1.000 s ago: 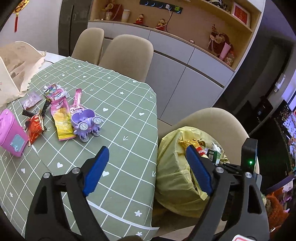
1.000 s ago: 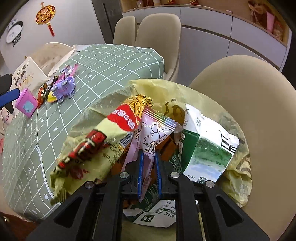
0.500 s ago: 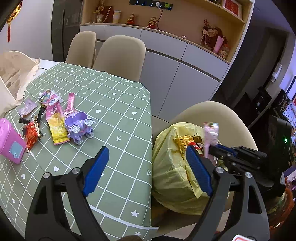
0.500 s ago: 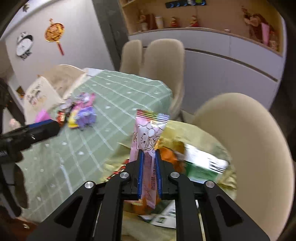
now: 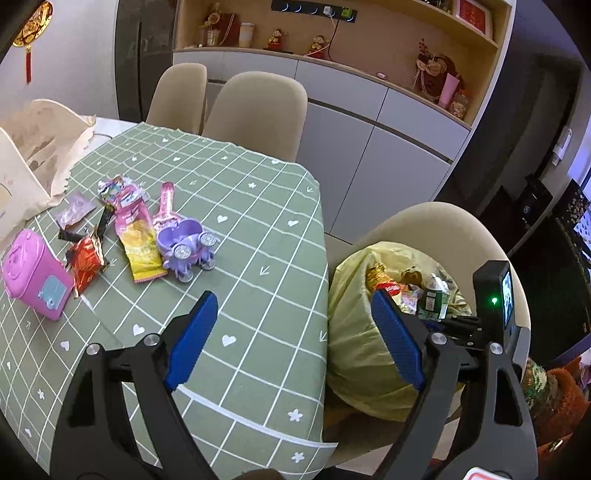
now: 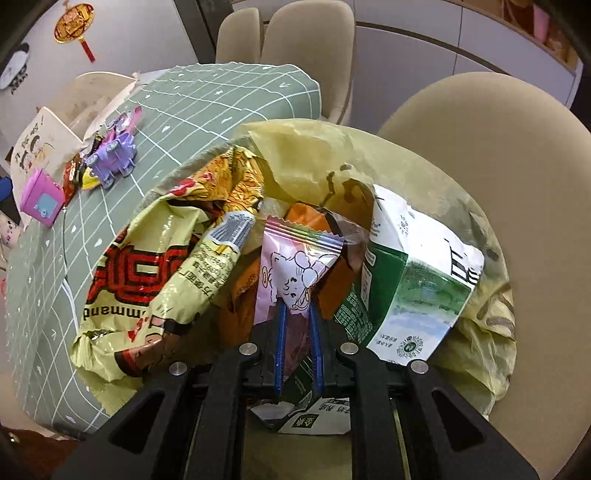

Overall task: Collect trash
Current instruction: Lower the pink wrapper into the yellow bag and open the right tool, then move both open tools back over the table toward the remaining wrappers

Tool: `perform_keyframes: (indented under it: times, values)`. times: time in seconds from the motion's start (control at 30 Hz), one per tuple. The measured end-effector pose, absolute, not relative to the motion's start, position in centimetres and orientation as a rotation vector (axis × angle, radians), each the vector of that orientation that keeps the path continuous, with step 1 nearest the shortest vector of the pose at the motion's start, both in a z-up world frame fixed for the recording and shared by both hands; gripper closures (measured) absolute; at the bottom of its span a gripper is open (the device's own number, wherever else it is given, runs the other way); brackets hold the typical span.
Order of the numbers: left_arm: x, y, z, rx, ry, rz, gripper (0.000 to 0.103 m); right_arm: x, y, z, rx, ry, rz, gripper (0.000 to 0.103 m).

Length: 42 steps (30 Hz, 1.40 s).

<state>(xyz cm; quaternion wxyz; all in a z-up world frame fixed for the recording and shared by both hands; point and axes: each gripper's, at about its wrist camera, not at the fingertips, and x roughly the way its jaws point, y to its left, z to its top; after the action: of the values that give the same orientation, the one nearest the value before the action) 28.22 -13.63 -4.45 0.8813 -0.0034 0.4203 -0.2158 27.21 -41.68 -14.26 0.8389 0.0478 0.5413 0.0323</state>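
Both grippers, the left gripper (image 5: pixel 291 341) and the right gripper (image 6: pixel 297 347), are built from black plastic arms fastened with silver screws (one per arm joint) and tipped with blue ribbed fingers (image 5: pixel 192 338).

- A green checked tablecloth (image 5: pixel 236 206) with white hearts and stars covers the surface.
- Beige upholstered chairs (image 5: pixel 258 110) stand at its far side; another (image 6: pixel 498 155) is nearer.
- White cabinets (image 5: pixel 369 140) run along the wall beneath a wooden shelf niche (image 5: pixel 369 48) holding figurines.
- A red hanging ornament (image 6: pixel 74 26) decorates the pale wall.
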Motion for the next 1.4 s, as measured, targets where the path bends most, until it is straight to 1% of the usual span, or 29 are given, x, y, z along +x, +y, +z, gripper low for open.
perform_keyframes:
  times: [0.23, 0.37, 0.4, 0.47, 0.5, 0.53, 0.67, 0.77, 0.9, 0.97, 1.0, 1.03, 1.07, 1.13, 1.27, 1.33, 1.4]
  values:
    - [28.3, -10.7, -5.1, -0.038, 0.912, -0.45, 0.022, 26.9, -41.4, -15.1, 0.083, 1.189, -0.018, 0.09]
    - [28.5, -8.2, -5.2, -0.067, 0.909, -0.439, 0.022, 25.7, -41.6, -14.0, 0.134, 1.143, -0.043, 0.089]
    - [28.5, -7.6, -5.3, -0.073, 0.91, -0.437, 0.022, 25.4, -41.6, -13.7, 0.149, 1.133, -0.044, 0.087]
    - [28.5, -6.1, -5.6, -0.084, 0.918, -0.426, 0.022, 24.4, -41.6, -12.4, 0.161, 1.094, -0.069, 0.08]
    - [28.5, -5.6, -5.7, -0.089, 0.921, -0.423, 0.022, 24.1, -41.6, -11.9, 0.158, 1.078, -0.081, 0.074]
    - [28.5, -4.7, -5.9, -0.099, 0.928, -0.415, 0.022, 23.6, -41.5, -11.0, 0.159, 1.046, -0.095, 0.072]
    - [28.1, -1.9, -6.3, -0.124, 0.935, -0.385, 0.022, 22.3, -41.0, -7.9, 0.203, 0.938, -0.101, 0.072]
    - [27.9, -0.1, -6.4, -0.144, 0.931, -0.359, 0.022, 22.4, -39.7, -6.5, 0.198, 0.895, -0.07, 0.072]
    - [27.8, 1.8, -6.1, -0.161, 0.914, -0.33, 0.019, 24.1, -39.0, -7.2, 0.172, 0.968, -0.133, 0.071]
    - [27.8, 2.6, -6.1, -0.172, 0.907, -0.319, 0.016, 24.6, -39.4, -8.1, 0.166, 0.997, -0.186, 0.062]
    - [27.9, 3.0, -6.1, -0.179, 0.904, -0.315, 0.016, 24.5, -39.8, -8.2, 0.157, 0.992, -0.194, 0.053]
    - [27.9, 3.3, -6.2, -0.189, 0.901, -0.308, 0.014, 24.4, -39.9, -8.1, 0.121, 0.981, -0.226, 0.051]
    - [28.0, 3.5, -6.2, -0.198, 0.9, -0.303, 0.011, 24.2, -40.0, -7.8, 0.093, 0.962, -0.242, 0.051]
    - [28.3, 3.7, -6.5, -0.224, 0.904, -0.303, 0.009, 24.0, -40.4, -7.3, 0.085, 0.936, -0.23, 0.051]
    - [28.5, 3.0, -6.5, -0.234, 0.888, -0.321, 0.009, 23.9, -41.7, -6.1, 0.163, 0.904, -0.17, 0.051]
    - [28.6, 2.2, -6.5, -0.223, 0.895, -0.338, 0.009, 24.7, -41.8, -6.4, 0.124, 0.971, -0.175, 0.051]
    - [28.6, 1.6, -6.6, -0.214, 0.905, -0.35, 0.009, 25.9, -41.8, -8.1, 0.127, 1.11, -0.101, 0.051]
